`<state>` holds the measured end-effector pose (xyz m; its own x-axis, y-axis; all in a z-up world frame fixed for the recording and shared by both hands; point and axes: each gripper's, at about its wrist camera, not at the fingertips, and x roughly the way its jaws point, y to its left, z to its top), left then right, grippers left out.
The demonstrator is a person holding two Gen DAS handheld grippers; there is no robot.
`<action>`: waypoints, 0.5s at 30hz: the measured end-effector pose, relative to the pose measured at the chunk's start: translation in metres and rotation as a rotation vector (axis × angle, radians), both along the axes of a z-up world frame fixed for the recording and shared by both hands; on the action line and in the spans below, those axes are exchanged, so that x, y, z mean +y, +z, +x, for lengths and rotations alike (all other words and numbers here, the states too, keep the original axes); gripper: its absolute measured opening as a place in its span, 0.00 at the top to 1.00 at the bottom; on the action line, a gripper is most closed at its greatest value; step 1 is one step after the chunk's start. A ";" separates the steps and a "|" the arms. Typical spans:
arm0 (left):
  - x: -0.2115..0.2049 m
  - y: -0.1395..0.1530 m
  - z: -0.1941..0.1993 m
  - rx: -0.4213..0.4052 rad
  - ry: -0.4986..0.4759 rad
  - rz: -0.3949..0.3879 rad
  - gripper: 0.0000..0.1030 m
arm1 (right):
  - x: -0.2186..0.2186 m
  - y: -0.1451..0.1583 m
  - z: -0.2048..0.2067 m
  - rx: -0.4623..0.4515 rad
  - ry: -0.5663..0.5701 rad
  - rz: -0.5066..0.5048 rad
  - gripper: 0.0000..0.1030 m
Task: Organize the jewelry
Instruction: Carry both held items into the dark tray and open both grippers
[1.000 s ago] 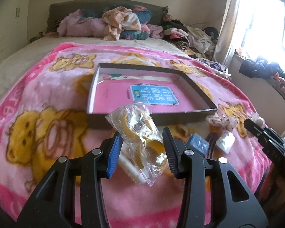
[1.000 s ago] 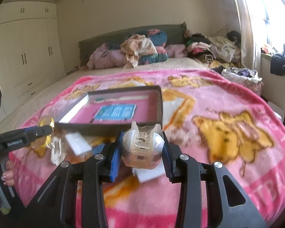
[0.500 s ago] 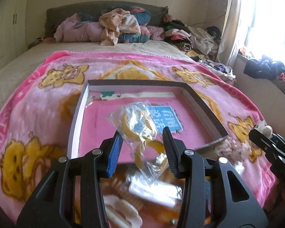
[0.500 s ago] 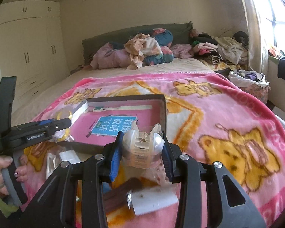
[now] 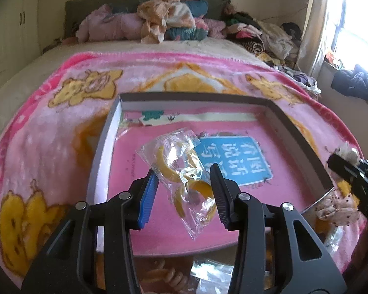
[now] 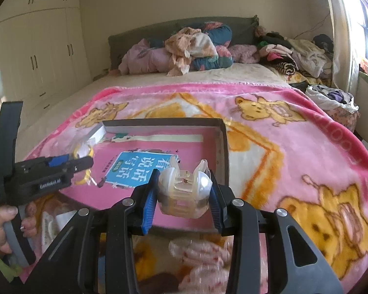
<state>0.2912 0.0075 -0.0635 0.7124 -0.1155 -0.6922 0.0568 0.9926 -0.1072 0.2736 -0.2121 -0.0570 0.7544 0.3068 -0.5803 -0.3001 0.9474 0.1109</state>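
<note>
The left gripper (image 5: 184, 183) has its jaws clenched on a clear bag of yellow rings (image 5: 181, 171), held at centre frame over the shallow box (image 5: 103, 147) (pink-lined) on the bed's pink blanket (image 5: 49, 127). The right gripper (image 6: 184, 196) – lower centre of its view – grips a translucent hair claw (image 6: 184, 191) above the box's near edge.

Light: we see daylight from the window (image 5: 355, 22) at two o'clock, blown out.
Blur: blanket (image 6: 306, 147) smeared toward six o'clock.
Edges: fisheye bending, dark corners.
</note>
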 end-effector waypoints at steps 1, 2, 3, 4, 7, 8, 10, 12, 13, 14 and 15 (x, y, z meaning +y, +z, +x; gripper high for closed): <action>0.000 -0.003 0.002 0.009 0.000 0.004 0.67 | 0.001 -0.002 0.004 0.009 0.005 -0.002 0.65; 0.000 -0.006 0.003 0.016 -0.001 0.008 0.67 | 0.003 -0.006 0.011 0.026 0.008 -0.012 0.65; 0.000 -0.009 0.004 0.021 -0.001 0.009 0.67 | 0.005 -0.008 0.016 0.039 0.011 -0.018 0.65; 0.000 -0.012 0.006 0.029 -0.004 0.012 0.67 | 0.005 -0.012 0.020 0.049 0.012 -0.022 0.65; 0.002 -0.018 0.009 0.044 -0.002 0.009 0.66 | 0.008 -0.023 0.028 0.084 0.016 -0.030 0.65; 0.003 -0.019 0.010 0.049 -0.002 0.004 0.66 | 0.008 -0.025 0.029 0.090 0.016 -0.024 0.65; 0.004 -0.019 0.011 0.053 0.000 -0.001 0.66 | 0.008 -0.028 0.029 0.097 0.019 -0.019 0.65; 0.005 -0.020 0.012 0.055 0.004 -0.010 0.66 | 0.009 -0.031 0.029 0.102 0.020 -0.021 0.64; 0.005 -0.020 0.013 0.056 0.004 -0.012 0.66 | 0.010 -0.032 0.029 0.104 0.023 -0.017 0.64; 0.005 -0.020 0.012 0.056 0.005 -0.011 0.66 | 0.010 -0.032 0.028 0.102 0.021 -0.015 0.64; 0.005 -0.020 0.012 0.053 0.005 -0.008 0.65 | 0.009 -0.032 0.027 0.098 0.021 -0.011 0.64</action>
